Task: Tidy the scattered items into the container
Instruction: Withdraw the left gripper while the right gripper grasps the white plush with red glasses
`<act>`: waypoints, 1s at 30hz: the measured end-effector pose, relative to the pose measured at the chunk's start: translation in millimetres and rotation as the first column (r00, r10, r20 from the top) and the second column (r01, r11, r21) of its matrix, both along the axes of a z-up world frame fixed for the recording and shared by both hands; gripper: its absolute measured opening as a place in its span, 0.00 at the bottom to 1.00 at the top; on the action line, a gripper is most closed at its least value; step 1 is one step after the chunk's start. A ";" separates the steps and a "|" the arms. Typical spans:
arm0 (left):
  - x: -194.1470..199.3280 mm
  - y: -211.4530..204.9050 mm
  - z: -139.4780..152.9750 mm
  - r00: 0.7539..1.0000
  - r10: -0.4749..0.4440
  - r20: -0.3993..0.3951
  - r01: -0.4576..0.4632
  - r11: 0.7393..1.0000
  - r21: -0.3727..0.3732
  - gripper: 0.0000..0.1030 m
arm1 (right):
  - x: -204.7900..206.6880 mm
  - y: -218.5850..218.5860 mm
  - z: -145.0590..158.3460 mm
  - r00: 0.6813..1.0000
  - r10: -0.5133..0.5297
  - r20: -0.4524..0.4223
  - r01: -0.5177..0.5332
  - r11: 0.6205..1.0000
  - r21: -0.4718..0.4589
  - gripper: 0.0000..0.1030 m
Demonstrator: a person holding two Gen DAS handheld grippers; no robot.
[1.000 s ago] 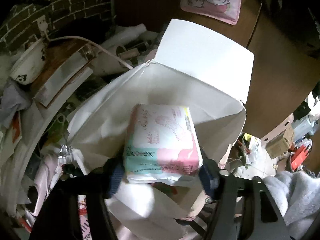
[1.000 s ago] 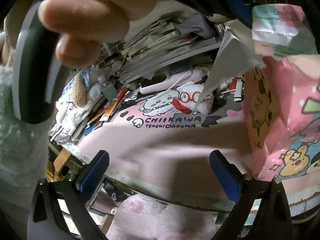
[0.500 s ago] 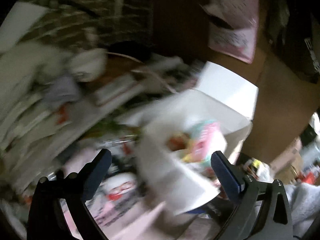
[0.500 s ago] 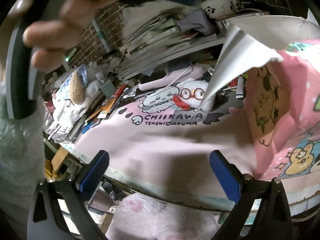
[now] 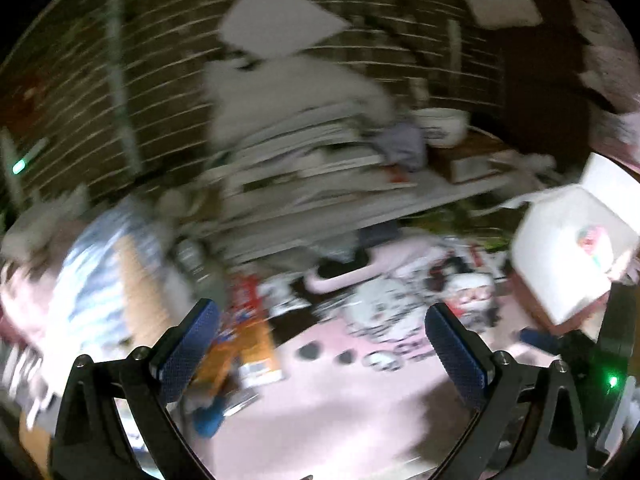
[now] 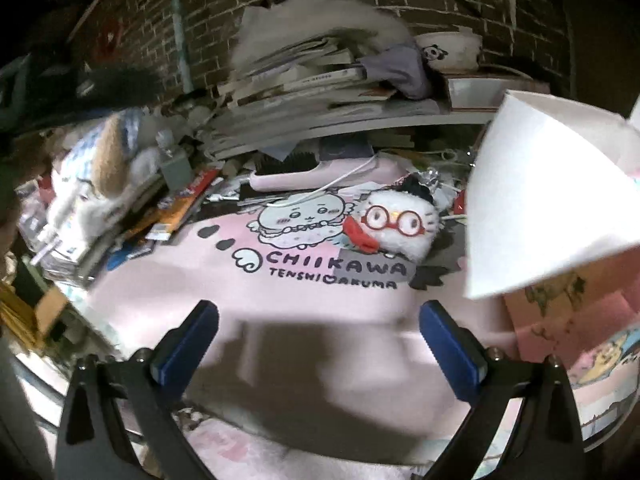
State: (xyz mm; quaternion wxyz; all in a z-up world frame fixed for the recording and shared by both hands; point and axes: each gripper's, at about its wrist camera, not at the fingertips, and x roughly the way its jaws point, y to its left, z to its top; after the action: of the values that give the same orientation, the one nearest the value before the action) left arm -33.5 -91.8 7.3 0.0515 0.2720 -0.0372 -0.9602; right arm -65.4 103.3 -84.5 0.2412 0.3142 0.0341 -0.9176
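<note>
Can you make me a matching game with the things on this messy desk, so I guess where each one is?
Things:
1. plush toy with red glasses
2. panda bowl
3. white paper bag
4. right tool

Places or states:
A. on top of the book pile at the back
B. at the right edge, mouth open
C. lying on the pink mat
D. open, holding nothing

Pairs: 1-C, 2-A, 3-B, 4-D
</note>
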 end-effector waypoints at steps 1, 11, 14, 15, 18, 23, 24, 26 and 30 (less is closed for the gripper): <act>5.6 -7.1 -2.3 1.000 0.025 -0.006 -0.025 1.000 0.002 1.00 | -2.1 -7.4 -0.8 1.000 -0.020 -0.014 0.021 0.999 0.027 0.97; 8.4 -25.5 -52.6 0.994 0.097 0.058 -0.103 0.989 0.109 1.00 | -50.4 -54.6 -0.5 0.982 -0.189 -0.031 0.190 0.951 0.244 0.97; 5.5 -18.5 -61.1 0.994 0.075 0.076 -0.084 0.988 0.127 1.00 | -65.2 -56.4 -3.2 0.969 -0.241 -0.044 0.244 0.934 0.261 0.97; 4.5 -16.4 -62.6 0.994 0.070 0.079 -0.080 0.989 0.128 1.00 | -68.7 -57.0 -3.7 0.965 -0.257 -0.060 0.263 0.926 0.272 0.97; 2.4 -10.5 -64.0 0.995 0.055 0.082 -0.065 0.990 0.128 1.00 | -88.9 -56.7 -10.4 0.951 -0.306 -0.050 0.306 0.898 0.316 0.97; 0.4 -5.3 -63.6 0.996 0.039 0.082 -0.049 0.990 0.129 1.00 | -111.4 -50.1 -20.4 0.939 -0.344 0.033 0.317 0.897 0.309 0.97; 0.4 -5.5 -63.4 0.996 0.037 0.082 -0.047 0.990 0.130 1.00 | -112.3 -48.8 -20.2 0.938 -0.343 0.042 0.316 0.902 0.294 0.97; 0.4 -5.1 -63.7 0.996 0.036 0.083 -0.047 0.990 0.134 1.00 | -115.8 -48.4 -19.7 0.939 -0.337 0.070 0.308 0.913 0.266 0.96; 2.4 -5.2 -65.7 0.995 0.037 0.090 -0.049 0.990 0.136 1.00 | -121.8 -48.9 -20.5 0.936 -0.327 0.127 0.294 0.929 0.224 0.76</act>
State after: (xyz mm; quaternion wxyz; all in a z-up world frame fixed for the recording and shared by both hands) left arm -31.0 -97.1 -58.5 0.0515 0.3172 0.0328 -0.9464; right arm -187.2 54.4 -105.0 0.0614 0.4120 0.0569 -0.9074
